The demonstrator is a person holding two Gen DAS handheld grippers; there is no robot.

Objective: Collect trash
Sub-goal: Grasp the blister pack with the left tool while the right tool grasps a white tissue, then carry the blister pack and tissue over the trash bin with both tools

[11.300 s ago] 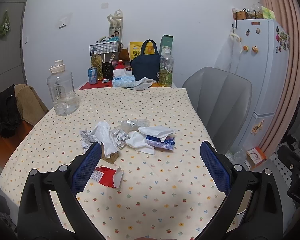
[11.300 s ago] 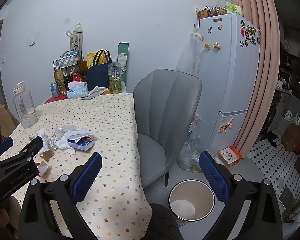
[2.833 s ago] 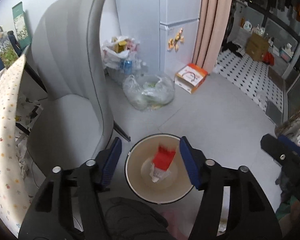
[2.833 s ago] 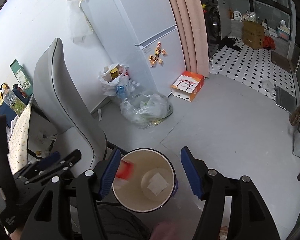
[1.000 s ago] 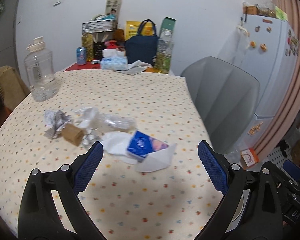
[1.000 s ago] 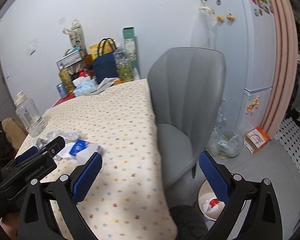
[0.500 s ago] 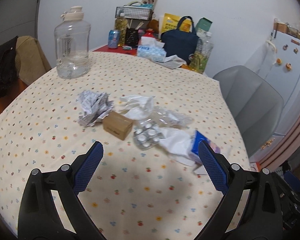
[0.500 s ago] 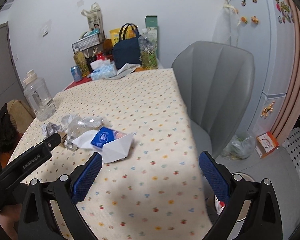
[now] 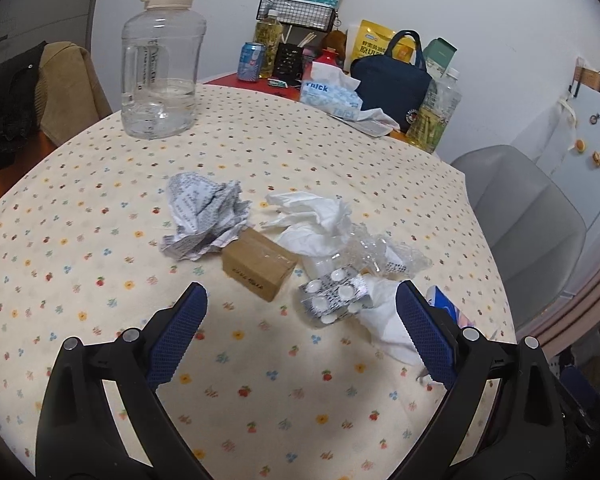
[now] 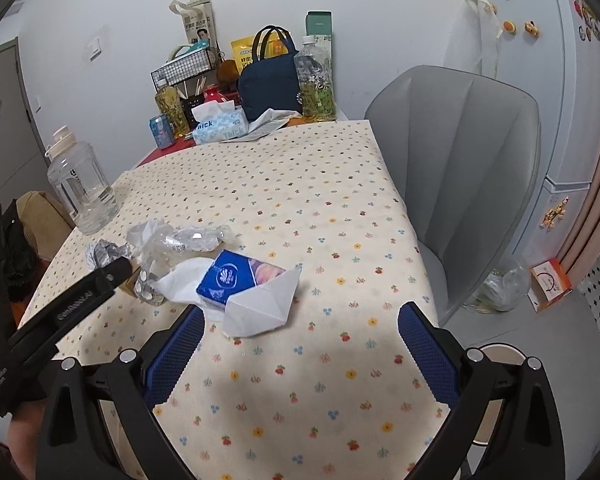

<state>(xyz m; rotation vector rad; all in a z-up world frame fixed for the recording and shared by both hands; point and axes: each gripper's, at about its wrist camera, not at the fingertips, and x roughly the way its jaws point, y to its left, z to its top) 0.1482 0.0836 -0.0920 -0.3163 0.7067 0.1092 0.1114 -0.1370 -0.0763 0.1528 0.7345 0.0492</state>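
Flower-dotted cloth covers the worktop, where the trash lies in one loose heap near the middle: a crumpled printed paper, a small brown box touching it, white tissue, a pill blister and a blue packet on folded white paper. Left claw and right claw both hover above the cloth, spread wide and empty.

Both claws spread wide, empty
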